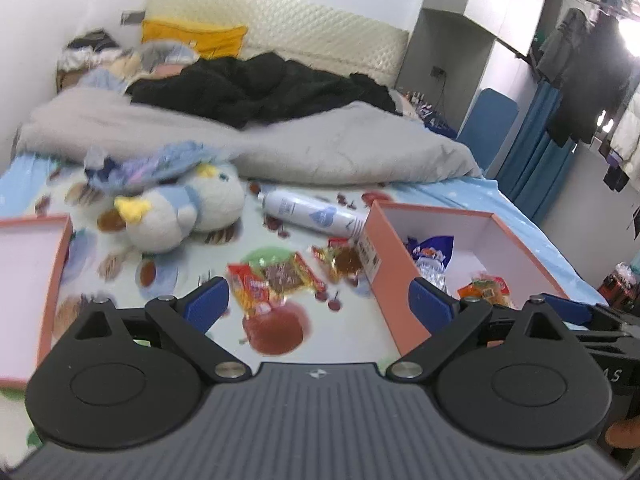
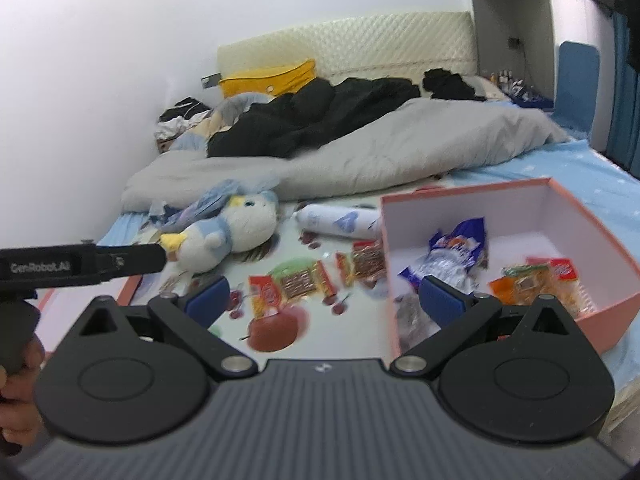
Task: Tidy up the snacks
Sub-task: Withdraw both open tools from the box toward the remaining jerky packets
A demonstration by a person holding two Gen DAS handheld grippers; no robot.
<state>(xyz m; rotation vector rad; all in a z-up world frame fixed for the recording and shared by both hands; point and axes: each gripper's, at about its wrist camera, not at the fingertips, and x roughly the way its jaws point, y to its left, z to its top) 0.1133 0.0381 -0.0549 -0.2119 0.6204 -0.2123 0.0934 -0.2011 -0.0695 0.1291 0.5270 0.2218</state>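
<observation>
- Left two-finger gripper with blue pads [image 1: 319,304]: fingers spread wide apart, nothing between them, hovering over the fruit-printed bed sheet [image 1: 188,248].
- Right two-finger gripper with blue pads [image 2: 326,302]: likewise spread wide, empty; right pad [image 2: 442,300] overlapping the near left wall of the box in view, contact impossible to judge.
- Just beyond the left gripper's gap: long red-and-yellow snack packet with a brown window [image 1: 276,282], lying flat on the sheet, clear sheet all round it.
- Slightly farther and to the right: smaller red-and-yellow snack packet [image 1: 340,260], just beside the outer left wall of the box, apparently touching it.
- Two packets counted loose on the sheet, seen again from the right wrist [image 2: 294,286] and [image 2: 366,260].
- Open salmon-pink cardboard box with white inside [image 1: 400,312], to the right of both packets; top fully open, rim unobstructed.
- Inside the box: one blue-and-silver foil snack bag [image 2: 448,256] toward the left wall, one orange snack packet [image 2: 536,284] toward the right near corner; white floor bare between and behind them.
- Two snacks in the box, two outside.
- Second salmon-pink tray or lid [image 1: 28,280] at the far left edge, well apart from the box.
- One white cylindrical can with blue print [image 1: 316,214] lying on its side behind the packets, one end near the box's far corner.
- One white-and-blue plush bird with yellow beak [image 1: 180,216] left of the can.
- Rumpled grey duvet [image 1: 320,148] beyond, closing off the far side of the open sheet.
</observation>
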